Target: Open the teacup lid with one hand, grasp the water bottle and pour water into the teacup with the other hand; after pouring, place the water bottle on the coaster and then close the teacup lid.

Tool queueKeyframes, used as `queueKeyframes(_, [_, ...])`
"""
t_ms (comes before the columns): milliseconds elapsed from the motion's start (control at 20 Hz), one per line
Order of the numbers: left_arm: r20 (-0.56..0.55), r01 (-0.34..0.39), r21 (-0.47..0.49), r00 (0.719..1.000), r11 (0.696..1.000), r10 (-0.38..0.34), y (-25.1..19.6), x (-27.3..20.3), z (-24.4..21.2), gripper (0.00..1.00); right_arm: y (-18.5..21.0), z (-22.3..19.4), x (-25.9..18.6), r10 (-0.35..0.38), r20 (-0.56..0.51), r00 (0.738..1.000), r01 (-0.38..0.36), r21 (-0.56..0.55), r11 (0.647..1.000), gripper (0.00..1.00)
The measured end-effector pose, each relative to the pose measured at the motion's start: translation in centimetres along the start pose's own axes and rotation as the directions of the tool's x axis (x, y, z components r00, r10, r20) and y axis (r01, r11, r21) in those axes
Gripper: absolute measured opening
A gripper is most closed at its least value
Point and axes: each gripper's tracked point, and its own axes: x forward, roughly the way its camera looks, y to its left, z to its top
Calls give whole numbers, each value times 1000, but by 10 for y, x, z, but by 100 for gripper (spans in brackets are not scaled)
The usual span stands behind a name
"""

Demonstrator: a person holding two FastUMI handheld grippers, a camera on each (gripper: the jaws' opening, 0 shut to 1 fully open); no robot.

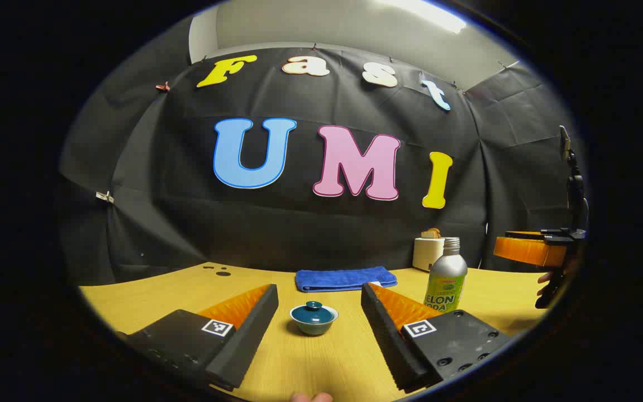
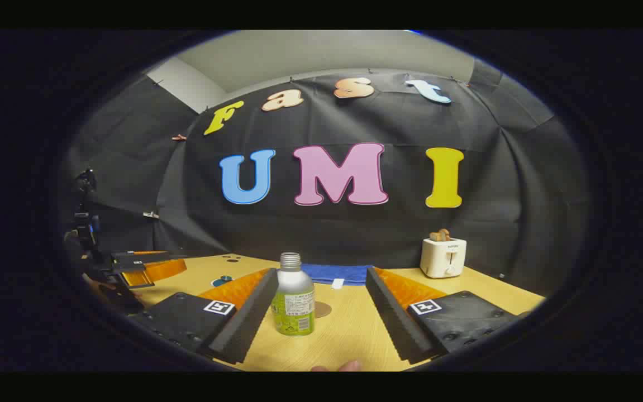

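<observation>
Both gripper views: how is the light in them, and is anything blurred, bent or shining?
Left gripper view: even light, a bright ceiling lamp glares at the top; the table edge bends from the fisheye; the teacup is sharp with a soft shadow. Right gripper view: dimmer and softer; the water bottle has a faint sheen; the toaster is slightly blurred.

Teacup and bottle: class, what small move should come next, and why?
Probably ease the left gripper forward to the lid: its jaws are open, the teacup lies between them, still covered. The bottle waits upright between the open right gripper jaws.
</observation>
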Motion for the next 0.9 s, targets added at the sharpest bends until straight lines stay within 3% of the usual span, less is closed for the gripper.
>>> queueKeyframes(900, [-14, 1, -9, 1000, 1000, -1, 1, 6, -7, 95, 3, -5, 2, 8, -6, 1000, -8, -12, 1000, 97])
